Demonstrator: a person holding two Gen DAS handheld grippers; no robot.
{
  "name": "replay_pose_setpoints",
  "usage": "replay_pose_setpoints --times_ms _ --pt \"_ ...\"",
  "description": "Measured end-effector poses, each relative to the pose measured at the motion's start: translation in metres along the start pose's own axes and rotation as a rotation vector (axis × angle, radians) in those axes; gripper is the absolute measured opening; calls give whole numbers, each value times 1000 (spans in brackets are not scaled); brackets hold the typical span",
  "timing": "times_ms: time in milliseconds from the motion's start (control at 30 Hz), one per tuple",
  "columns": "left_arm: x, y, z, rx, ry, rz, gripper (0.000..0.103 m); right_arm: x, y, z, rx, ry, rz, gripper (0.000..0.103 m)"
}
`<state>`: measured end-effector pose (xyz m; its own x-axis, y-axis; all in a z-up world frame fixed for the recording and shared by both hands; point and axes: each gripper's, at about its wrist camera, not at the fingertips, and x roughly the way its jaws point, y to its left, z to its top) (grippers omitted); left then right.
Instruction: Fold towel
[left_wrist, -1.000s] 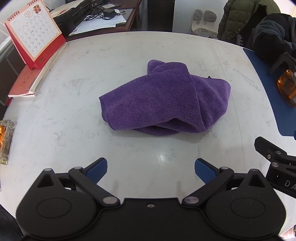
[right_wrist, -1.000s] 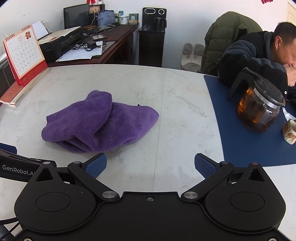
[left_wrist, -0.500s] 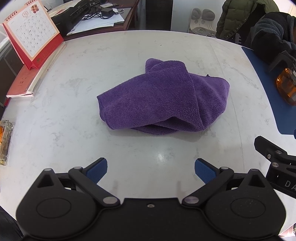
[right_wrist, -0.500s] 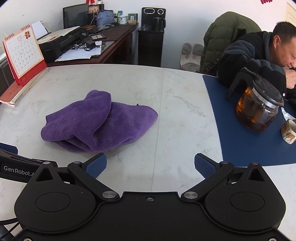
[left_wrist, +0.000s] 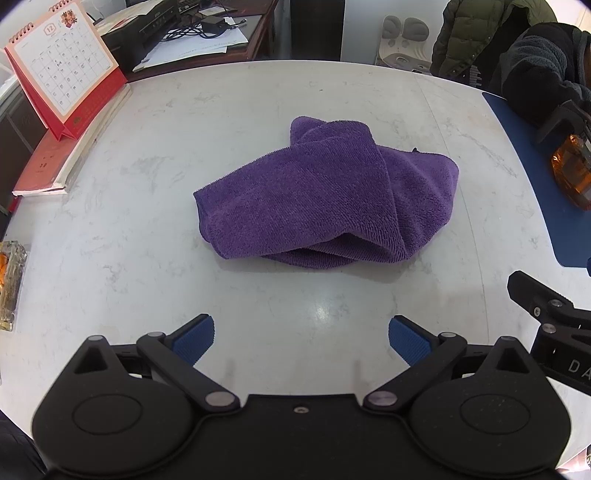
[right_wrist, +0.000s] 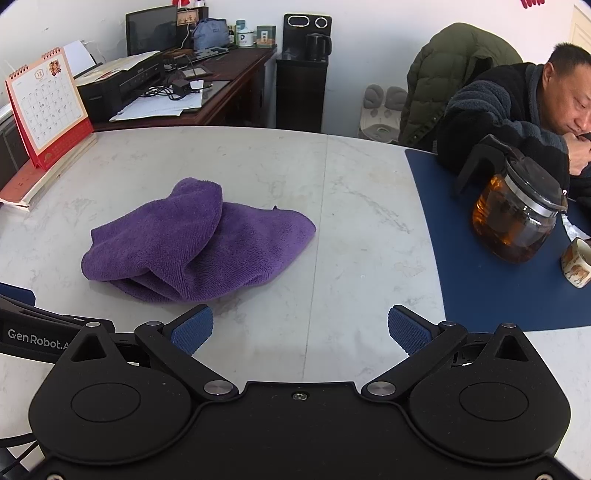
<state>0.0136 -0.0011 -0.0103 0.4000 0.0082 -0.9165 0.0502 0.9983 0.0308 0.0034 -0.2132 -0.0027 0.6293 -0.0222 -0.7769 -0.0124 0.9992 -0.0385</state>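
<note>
While both tools hovered with jaws spread, the crumpled purple towel (left_wrist: 325, 199) lay straight ahead of the left gripper (left_wrist: 301, 341); the right gripper (right_wrist: 300, 334) faced it ahead-left; neither touched it.

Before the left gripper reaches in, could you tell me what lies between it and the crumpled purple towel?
Only bare white marble tabletop separates the open left gripper from the crumpled purple terry towel, seen in the left wrist view.

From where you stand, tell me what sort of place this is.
Probably an office or workroom: a desk calendar stands at the marble table's edge, and a printer and monitor sit on the desk behind.
</note>
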Motion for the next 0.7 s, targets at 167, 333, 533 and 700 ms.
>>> replay_pose_setpoints --times_ms 167,333,533,700 --pt "0 0 -1 1 2 0 101 0 0 0 0 1 0 103" --pt "2 3 -2 -3 8 1 101 0 0 -1 2 2 0 103" --pt "8 34 4 -66 -9 18 101 3 -2 1 16 -5 9 103" --pt "12 59 19 -115 -33 14 101 14 -3 11 20 -18 32 103"
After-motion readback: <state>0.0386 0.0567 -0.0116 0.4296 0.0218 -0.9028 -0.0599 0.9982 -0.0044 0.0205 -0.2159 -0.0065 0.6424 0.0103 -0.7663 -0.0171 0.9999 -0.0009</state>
